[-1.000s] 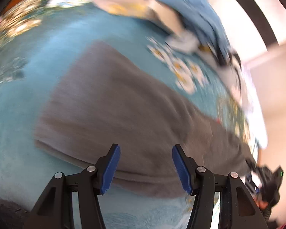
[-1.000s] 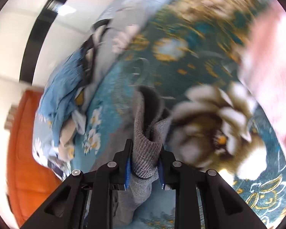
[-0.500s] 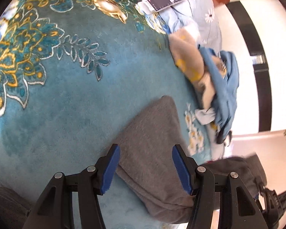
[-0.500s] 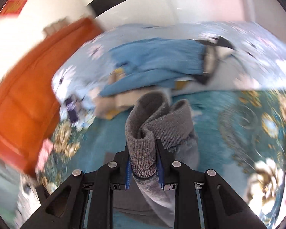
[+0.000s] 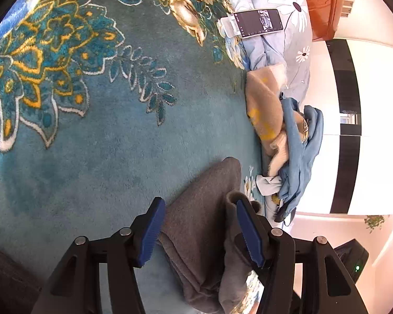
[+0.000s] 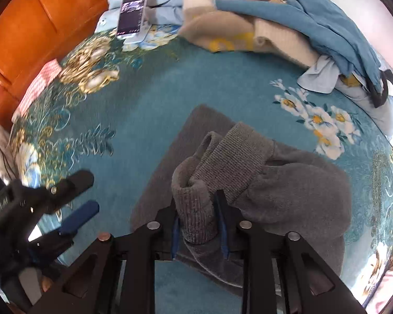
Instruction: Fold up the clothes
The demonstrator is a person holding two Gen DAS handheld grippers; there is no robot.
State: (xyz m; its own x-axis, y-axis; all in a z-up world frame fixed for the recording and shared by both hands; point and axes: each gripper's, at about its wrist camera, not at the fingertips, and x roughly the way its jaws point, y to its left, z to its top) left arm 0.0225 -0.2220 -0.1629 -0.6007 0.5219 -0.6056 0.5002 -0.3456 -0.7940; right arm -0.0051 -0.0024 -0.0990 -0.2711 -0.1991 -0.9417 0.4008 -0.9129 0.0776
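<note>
Two views. Left wrist: your left claw (image 5: 201, 231) is spread apart over the grey sweater (image 5: 207, 209), which lies on the teal blanket (image 5: 91, 136); clothes pile (image 5: 288, 136) and phone (image 5: 256, 22) lie beyond. Right wrist: your right claw (image 6: 197, 226) is clamped on the sweater's ribbed cuff (image 6: 196, 204), the sleeve doubled over the sweater body; left claw sits apart at the left.

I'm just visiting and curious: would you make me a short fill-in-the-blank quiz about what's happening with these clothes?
1. The right hand-held gripper is shut on the ribbed cuff of a ____ sweater.
2. The left hand-held gripper has its blue pads ____, holding nothing.
3. The sweater lies on a ____ floral blanket.
4. A ____ with a lit screen rests near the orange headboard.

Missing words: grey; open; teal; phone
</note>
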